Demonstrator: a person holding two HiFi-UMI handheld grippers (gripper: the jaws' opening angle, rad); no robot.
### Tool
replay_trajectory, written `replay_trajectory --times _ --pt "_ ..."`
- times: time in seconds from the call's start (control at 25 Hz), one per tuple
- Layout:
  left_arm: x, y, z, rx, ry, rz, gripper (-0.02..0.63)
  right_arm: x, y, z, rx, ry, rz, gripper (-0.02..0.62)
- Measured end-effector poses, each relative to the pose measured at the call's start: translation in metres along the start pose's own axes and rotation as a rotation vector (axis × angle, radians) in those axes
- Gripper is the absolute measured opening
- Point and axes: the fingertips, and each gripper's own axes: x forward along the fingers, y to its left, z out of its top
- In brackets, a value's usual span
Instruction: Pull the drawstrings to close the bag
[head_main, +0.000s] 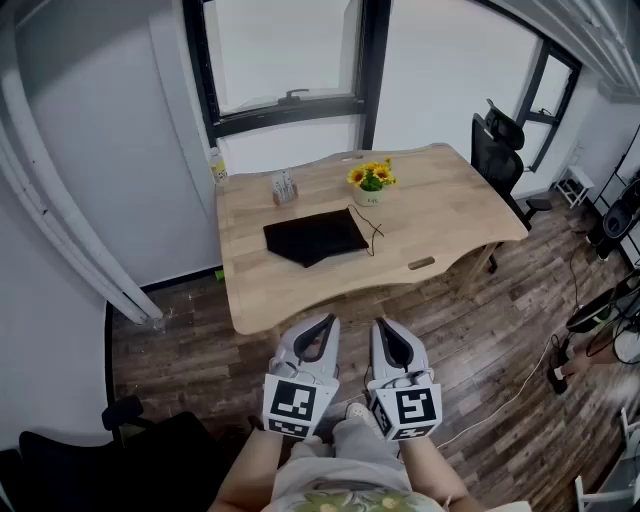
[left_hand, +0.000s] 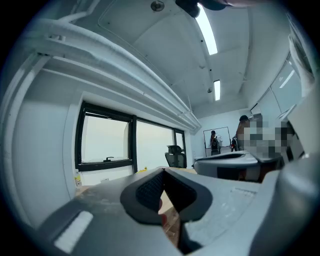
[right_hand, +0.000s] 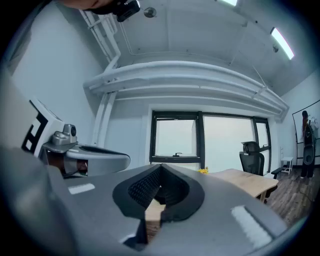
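Nearest, left gripper (head_main: 322, 325) and right gripper (head_main: 386, 328) are held level, side by side, jaws together with nothing between them. Black bag (head_main: 315, 237) lies flat on the pale wooden surface (head_main: 450, 195) at twelve o'clock, well apart from both. Judged light, soft and limp. Thin drawstrings (head_main: 370, 228) trail from its three o'clock edge: take hold there.

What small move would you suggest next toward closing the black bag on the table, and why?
Probably step forward to the table, since the left hand-held gripper and right hand-held gripper, both shut and empty, sit well short of it, while the black bag lies flat there with its drawstring loose beside it.
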Motion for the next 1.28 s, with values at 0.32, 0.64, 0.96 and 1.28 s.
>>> replay_trajectory --times 0.32,0.64,0.96,1.28 --pt "0.032 0.010 -0.006 -0.001 0.030 0.015 -0.003 0.024 -0.023 0.000 0.052 -0.023 0.037 -0.002" --pt "0.078 0.011 0.003 0.013 0.032 0.029 -0.003 0.053 -0.063 0.005 0.065 -0.037 0.056 -0.002" --pt "0.133 0.008 -0.001 0.003 0.055 0.083 -0.003 0.079 -0.112 -0.005 0.067 -0.013 0.121 0.000" --pt "0.173 0.009 -0.011 -0.069 0.081 0.120 -0.003 0.106 -0.151 -0.015 0.065 0.025 0.175 0.002"
